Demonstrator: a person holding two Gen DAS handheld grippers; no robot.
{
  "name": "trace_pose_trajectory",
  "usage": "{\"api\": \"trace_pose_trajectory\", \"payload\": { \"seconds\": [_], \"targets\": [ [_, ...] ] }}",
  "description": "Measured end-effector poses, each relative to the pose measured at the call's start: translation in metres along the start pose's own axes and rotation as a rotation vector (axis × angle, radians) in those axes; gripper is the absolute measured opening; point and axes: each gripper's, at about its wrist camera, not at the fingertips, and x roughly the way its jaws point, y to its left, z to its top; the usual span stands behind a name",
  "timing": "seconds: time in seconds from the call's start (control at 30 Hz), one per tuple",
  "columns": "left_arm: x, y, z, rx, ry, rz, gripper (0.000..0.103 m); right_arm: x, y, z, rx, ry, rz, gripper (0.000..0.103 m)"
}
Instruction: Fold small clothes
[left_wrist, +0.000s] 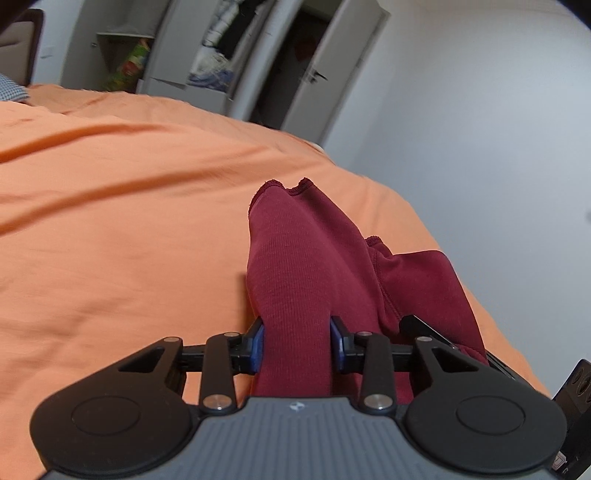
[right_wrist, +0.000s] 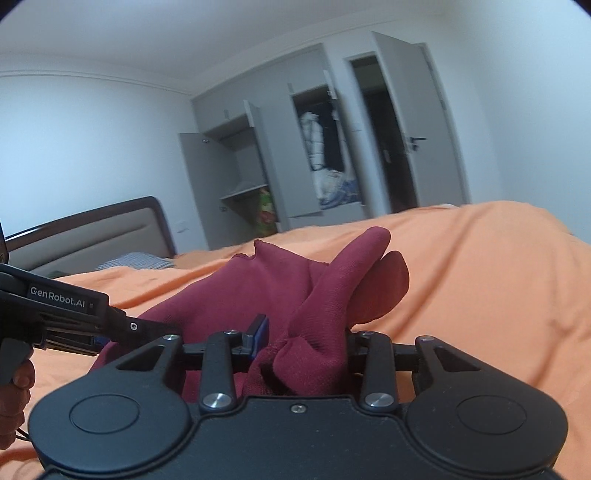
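The left gripper (left_wrist: 297, 341) pinches a thick bunch of the dark red knit garment (left_wrist: 314, 258) between its blue pads (left_wrist: 258, 341), and the right gripper (right_wrist: 301, 343) squeezes another bunched corner of the same cloth, so the garment hangs between the two just above the orange bed cover (left_wrist: 110, 221), with its far hem flopping down onto it. To do this step well, I think both grippers should keep a firm squeeze, pull gently apart until the cloth is flat, then lay it down smooth on the bed cover before folding it over
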Motion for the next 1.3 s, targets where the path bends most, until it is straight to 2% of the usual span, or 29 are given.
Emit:
{"api": "trace_pose_trajectory", "payload": {
  "seconds": [0.17,0.3,0.43,0.53,0.6,0.67,0.73,0.87,0.93,1.1,1.3],
  "targets": [
    [-0.022,0.030,-0.002,-0.047,-0.018,0.064,0.038,0.017,0.036,-0.004,-0.021,0.029,0.062,0.038],
    [-0.027,0.053,-0.009,-0.093,0.003,0.086,0.039,0.024,0.056,-0.012,-0.028,0.065,0.073,0.039],
    [-0.022,0.072,-0.021,-0.138,0.048,0.094,0.046,0.025,0.064,-0.022,-0.032,0.105,0.031,0.049],
    [-0.019,0.074,-0.027,-0.149,0.049,0.103,0.051,0.024,0.061,-0.026,-0.028,0.136,-0.005,0.052],
    [-0.019,0.075,-0.027,-0.155,0.045,0.107,0.055,0.023,0.058,-0.028,-0.023,0.147,-0.022,0.063],
    [-0.017,0.072,-0.027,-0.155,0.042,0.123,0.064,0.022,0.058,-0.027,-0.023,0.151,-0.039,0.072],
    [-0.016,0.071,-0.025,-0.154,0.035,0.150,0.084,0.024,0.054,-0.026,-0.026,0.145,-0.048,0.085],
    [-0.032,0.068,-0.029,-0.150,0.010,0.174,0.091,0.015,0.059,-0.024,-0.040,0.114,-0.063,0.099],
    [-0.039,0.066,-0.029,-0.146,-0.006,0.188,0.097,0.008,0.065,-0.022,-0.047,0.095,-0.068,0.102],
    [-0.061,0.056,-0.031,-0.106,-0.055,0.207,0.102,-0.008,0.066,-0.009,-0.052,0.047,-0.069,0.102],
    [-0.094,0.042,-0.041,-0.057,-0.116,0.214,0.102,-0.041,0.079,-0.003,-0.051,-0.011,-0.053,0.102]
  ]
}}
